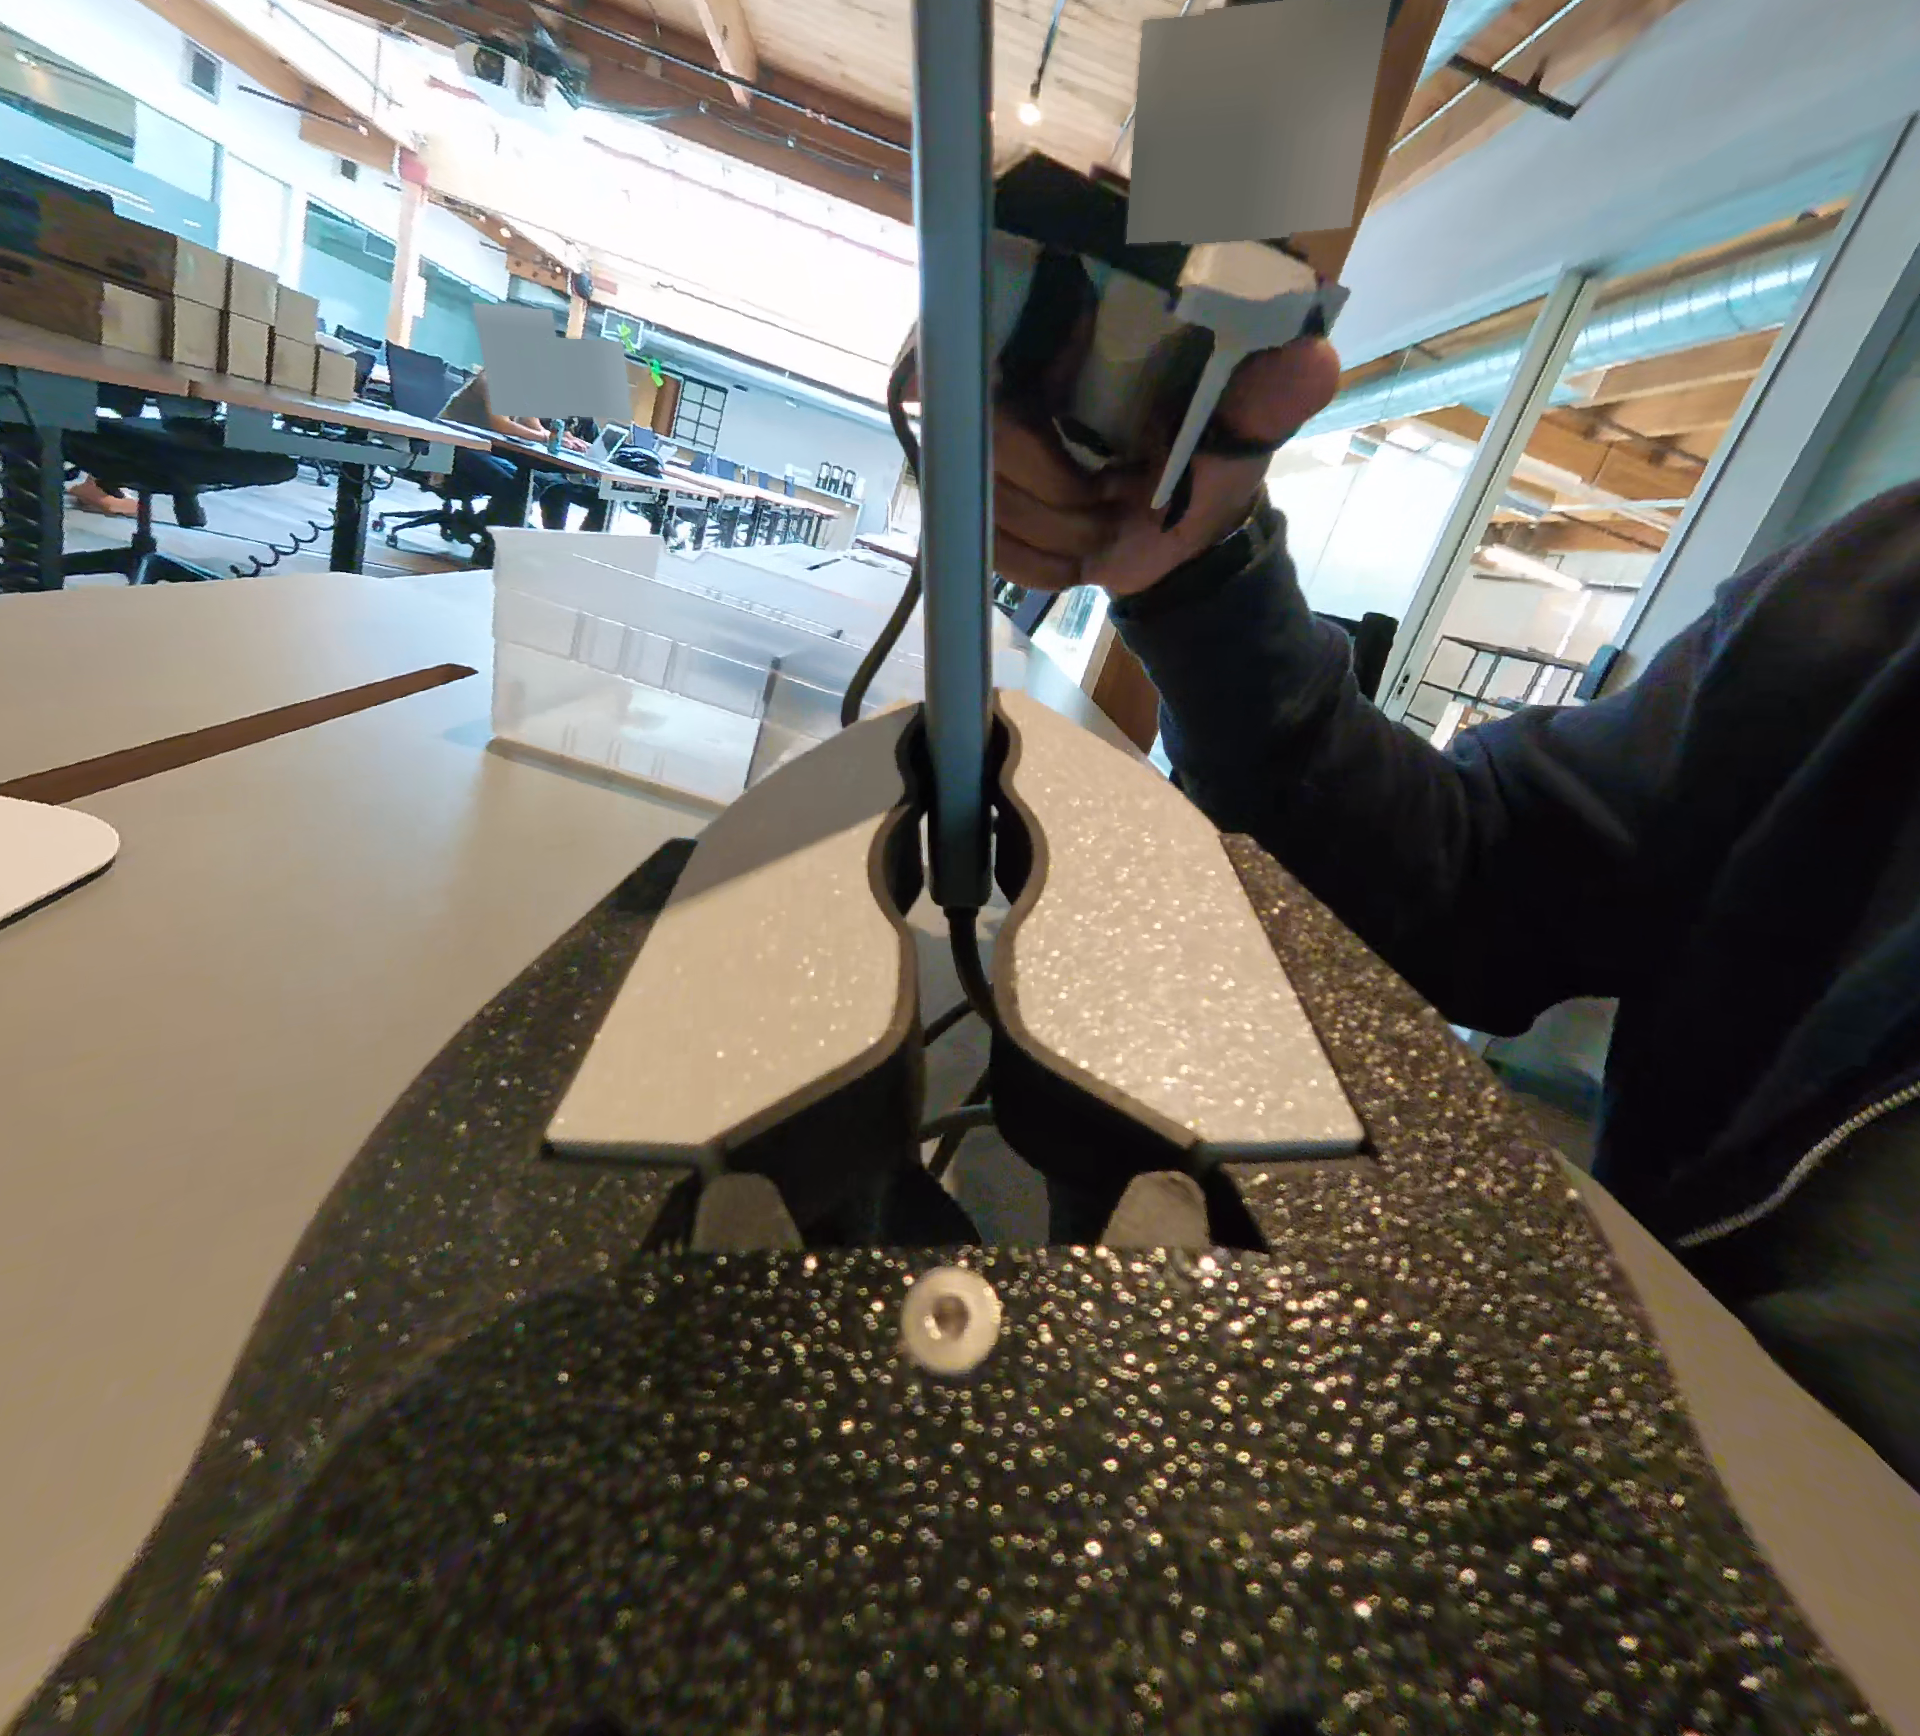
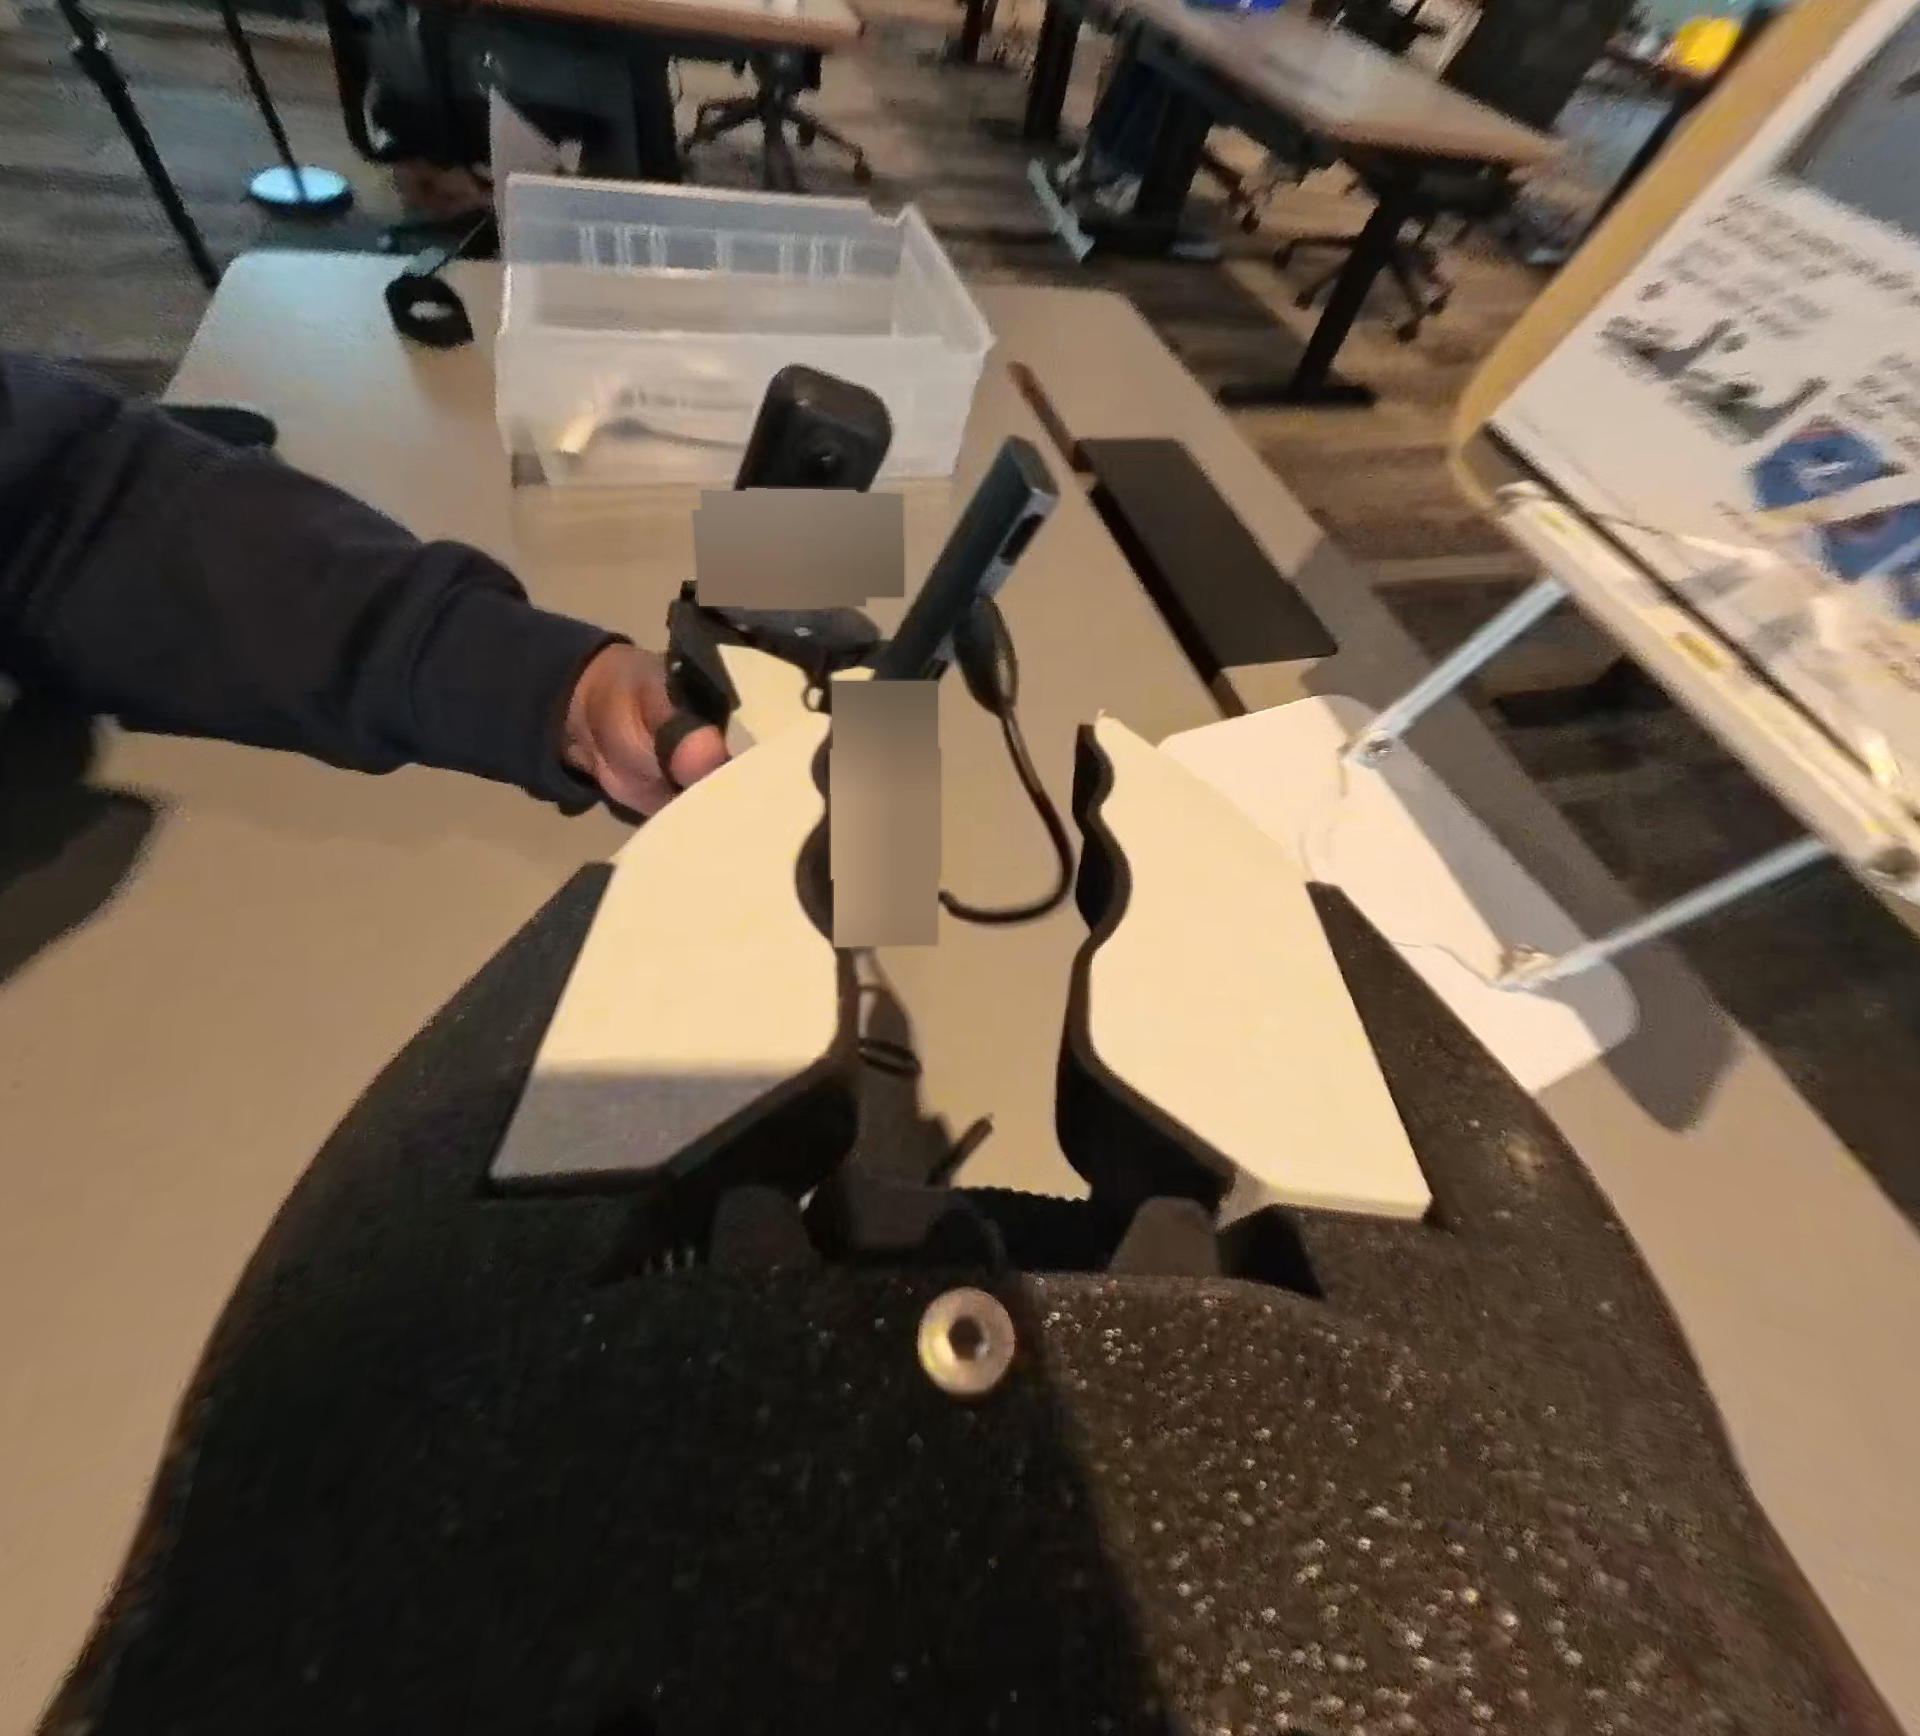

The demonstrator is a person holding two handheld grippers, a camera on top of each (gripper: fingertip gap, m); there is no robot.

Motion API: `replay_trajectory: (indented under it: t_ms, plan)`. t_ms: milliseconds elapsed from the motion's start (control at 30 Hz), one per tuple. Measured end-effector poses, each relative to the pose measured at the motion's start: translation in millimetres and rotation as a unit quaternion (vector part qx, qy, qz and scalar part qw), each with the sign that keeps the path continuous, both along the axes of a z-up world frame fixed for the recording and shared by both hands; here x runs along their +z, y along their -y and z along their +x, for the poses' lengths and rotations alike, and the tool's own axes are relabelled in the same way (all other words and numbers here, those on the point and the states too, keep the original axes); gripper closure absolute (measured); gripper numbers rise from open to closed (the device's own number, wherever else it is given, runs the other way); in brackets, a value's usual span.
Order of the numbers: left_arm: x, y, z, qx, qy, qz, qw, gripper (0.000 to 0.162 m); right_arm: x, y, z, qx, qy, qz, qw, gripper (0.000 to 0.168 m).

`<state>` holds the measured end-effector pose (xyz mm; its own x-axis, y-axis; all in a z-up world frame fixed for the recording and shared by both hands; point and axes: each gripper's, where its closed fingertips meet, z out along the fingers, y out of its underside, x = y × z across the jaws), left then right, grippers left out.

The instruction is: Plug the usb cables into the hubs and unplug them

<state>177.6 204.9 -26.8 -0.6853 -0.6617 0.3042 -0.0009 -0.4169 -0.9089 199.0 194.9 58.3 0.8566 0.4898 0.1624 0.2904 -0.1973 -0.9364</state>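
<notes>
The left gripper (image 1: 954, 813) was clamped on the lower end of a slim grey hub (image 1: 951, 336), holding it upright above the table (image 1: 260, 907) with its dark cord (image 1: 961, 959) trailing down between the fingers. The right gripper (image 2: 961, 855) had its fingers apart and held nothing, hanging just short of the hub (image 2: 971, 559), where a black cable (image 2: 1023, 782) seemed to sit plugged into the side. I judged the unplugging step to be in hand: the right gripper would next need to close on that plug and pull straight out while the left kept the hub steady.
</notes>
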Motion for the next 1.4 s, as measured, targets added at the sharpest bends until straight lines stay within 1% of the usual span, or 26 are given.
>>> replay_trajectory:
  t_ms: [100,233,300,333,400,500,667,700,733,767,867,933,1000,1133,1200,1233,1400]
  plan:
    - [-2,3,-1,-0.010,-0.003,0.014,1.000,0.154,-12,-17,-17,0.007,-0.005,-0.034,0.999,0.125]
    - [-6,13,-2,-0.034,-0.005,0.040,0.999,0.153,-22,-22,-18,0.006,-0.034,-0.054,0.998,0.126]
    - [-6,17,-4,-0.048,0.001,0.051,0.998,0.153,-27,-22,-16,0.009,-0.049,-0.067,0.997,0.131]
    - [-6,18,-4,-0.052,0.002,0.052,0.997,0.153,-29,-21,-15,0.010,-0.056,-0.071,0.996,0.137]
    - [-6,18,-4,-0.051,0.001,0.050,0.997,0.154,-30,-17,-17,0.030,-0.073,-0.078,0.994,0.155]
    - [-7,18,-4,-0.053,-0.002,0.052,0.997,0.154,-31,-15,-18,0.041,-0.089,-0.083,0.992,0.158]
    - [-8,20,-6,-0.058,-0.004,0.061,0.996,0.153,-33,-12,-19,0.046,-0.089,-0.094,0.990,0.158]
    - [-6,19,-10,-0.064,0.006,0.057,0.996,0.148,-34,-12,-19,0.045,-0.085,-0.098,0.991,0.158]
    - [-2,19,-15,-0.072,0.021,0.051,0.996,0.134,-35,-11,-18,0.044,-0.081,-0.101,0.991,0.158]
    - [2,16,-17,-0.071,0.029,0.045,0.996,0.125,-36,-9,-17,0.042,-0.074,-0.105,0.991,0.158]
    - [16,5,-19,-0.059,0.038,0.023,0.997,0.120,-43,-3,-14,0.036,-0.038,-0.123,0.991,0.158]
    - [13,5,-20,-0.053,0.036,0.043,0.997,0.119,-47,0,-14,0.035,-0.023,-0.133,0.990,0.159]
    - [7,6,-15,-0.033,0.029,0.074,0.996,0.121,-52,1,-16,0.037,-0.011,-0.143,0.989,0.158]
    - [-3,12,-10,-0.019,0.030,0.102,0.994,0.142,-70,-2,-25,0.044,0.012,-0.169,0.985,0.158]
    - [-10,14,-8,-0.013,0.022,0.130,0.991,0.145,-78,-4,-29,0.052,0.013,-0.178,0.983,0.158]
    - [-14,14,-6,-0.005,0.016,0.144,0.989,0.150,-82,-4,-31,0.055,0.012,-0.182,0.982,0.158]
    - [-17,11,-6,-0.009,0.005,0.149,0.989,0.152,-88,-7,-31,0.069,-0.009,-0.179,0.981,0.158]
